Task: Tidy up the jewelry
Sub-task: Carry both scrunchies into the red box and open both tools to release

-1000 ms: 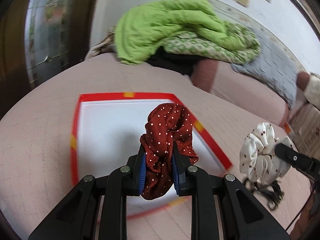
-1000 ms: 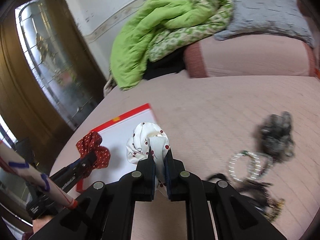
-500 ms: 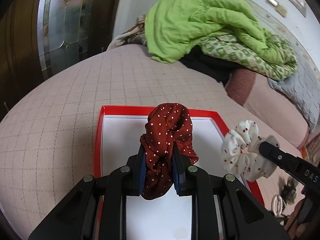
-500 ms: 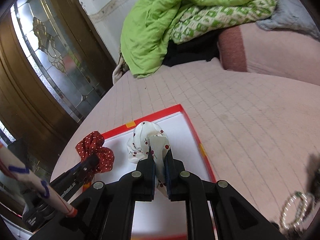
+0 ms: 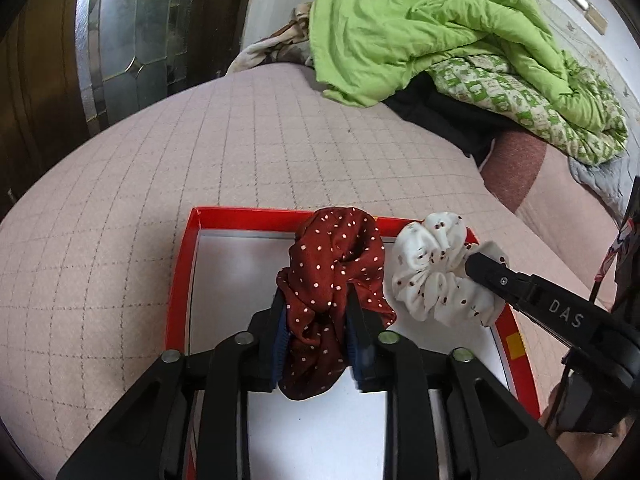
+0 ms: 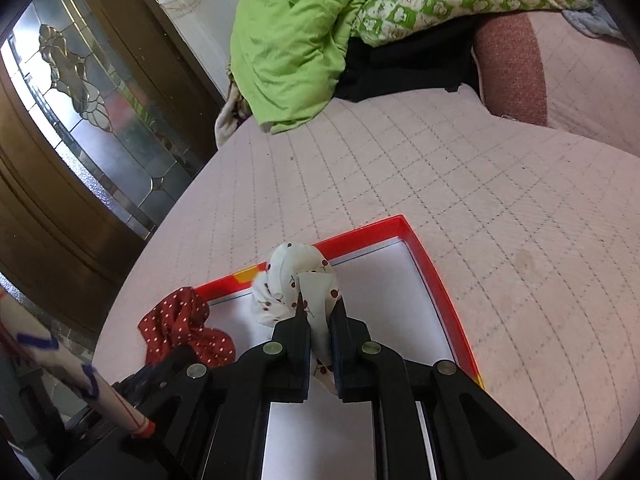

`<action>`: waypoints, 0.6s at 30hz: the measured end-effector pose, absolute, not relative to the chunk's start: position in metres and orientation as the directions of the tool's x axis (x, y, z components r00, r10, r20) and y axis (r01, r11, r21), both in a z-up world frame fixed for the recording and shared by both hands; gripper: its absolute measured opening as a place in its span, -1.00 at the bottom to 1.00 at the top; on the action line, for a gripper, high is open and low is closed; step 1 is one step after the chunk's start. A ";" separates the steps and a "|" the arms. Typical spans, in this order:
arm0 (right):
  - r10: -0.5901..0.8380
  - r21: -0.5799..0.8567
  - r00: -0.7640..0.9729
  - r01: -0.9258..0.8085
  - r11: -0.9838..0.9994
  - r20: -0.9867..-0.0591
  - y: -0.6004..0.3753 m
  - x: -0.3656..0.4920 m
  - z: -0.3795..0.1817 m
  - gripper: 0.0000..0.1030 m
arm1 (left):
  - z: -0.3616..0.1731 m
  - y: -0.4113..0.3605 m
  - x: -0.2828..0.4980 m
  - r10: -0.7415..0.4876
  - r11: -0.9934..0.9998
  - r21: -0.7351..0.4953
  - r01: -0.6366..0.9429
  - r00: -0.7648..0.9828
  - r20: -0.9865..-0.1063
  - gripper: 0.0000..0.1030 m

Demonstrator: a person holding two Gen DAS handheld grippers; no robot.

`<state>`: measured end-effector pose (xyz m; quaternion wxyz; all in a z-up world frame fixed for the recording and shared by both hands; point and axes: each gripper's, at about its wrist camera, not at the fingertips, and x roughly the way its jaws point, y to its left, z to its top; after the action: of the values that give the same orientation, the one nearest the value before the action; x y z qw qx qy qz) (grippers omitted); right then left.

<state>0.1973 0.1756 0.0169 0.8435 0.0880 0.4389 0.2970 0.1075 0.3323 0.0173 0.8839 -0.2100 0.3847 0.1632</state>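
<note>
A dark red scrunchie with white dots (image 5: 336, 264) hangs between the pads of my left gripper (image 5: 316, 300), whose jaws are opening; the fabric still fills the gap. It is over the left part of a shallow red-rimmed tray with a white floor (image 5: 248, 214). Right beside it a white scrunchie with red cherries (image 6: 292, 276) is pinched in my right gripper (image 6: 320, 308), which is shut on it above the tray (image 6: 432, 276). In the right wrist view the red scrunchie (image 6: 180, 320) sits low at the tray's left edge.
The tray lies on a pink quilted bed cover (image 5: 280, 140). A green quilt (image 5: 420, 28) and dark clothes are piled at the back, with a reddish pillow (image 6: 508, 64) to the right. A wooden door with patterned glass (image 6: 80, 92) stands past the bed's left edge.
Both grippers have carried their scrunchies leftward and down over the tray, now side by side. The left jaws stand wider than before. The loose jewelry on the cover has left both views.
</note>
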 end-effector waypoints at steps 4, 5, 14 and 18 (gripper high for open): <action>0.579 0.420 0.441 -0.409 0.810 -0.686 0.170 0.203 0.008 -0.18 | 0.016 0.336 0.105 0.165 0.837 -0.234 -0.494 0.636 -0.754 0.03; 0.577 0.421 0.447 -0.405 0.812 -0.684 0.169 0.203 0.007 -0.04 | 0.015 0.336 0.104 0.167 0.835 -0.233 -0.498 0.634 -0.755 0.03; 0.563 0.414 0.467 -0.388 0.823 -0.682 0.148 0.182 0.005 0.26 | 0.012 0.332 0.097 0.193 0.843 -0.185 -0.505 0.605 -0.772 0.06; 0.539 0.412 0.459 -0.353 0.840 -0.706 0.135 0.165 0.003 0.27 | 0.013 0.328 0.083 0.198 0.850 -0.167 -0.500 0.597 -0.778 0.06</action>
<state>0.1648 0.1350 0.0027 0.8477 0.1039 0.4487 0.2631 0.0830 0.3278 0.0133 0.8736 -0.1877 0.4022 0.1995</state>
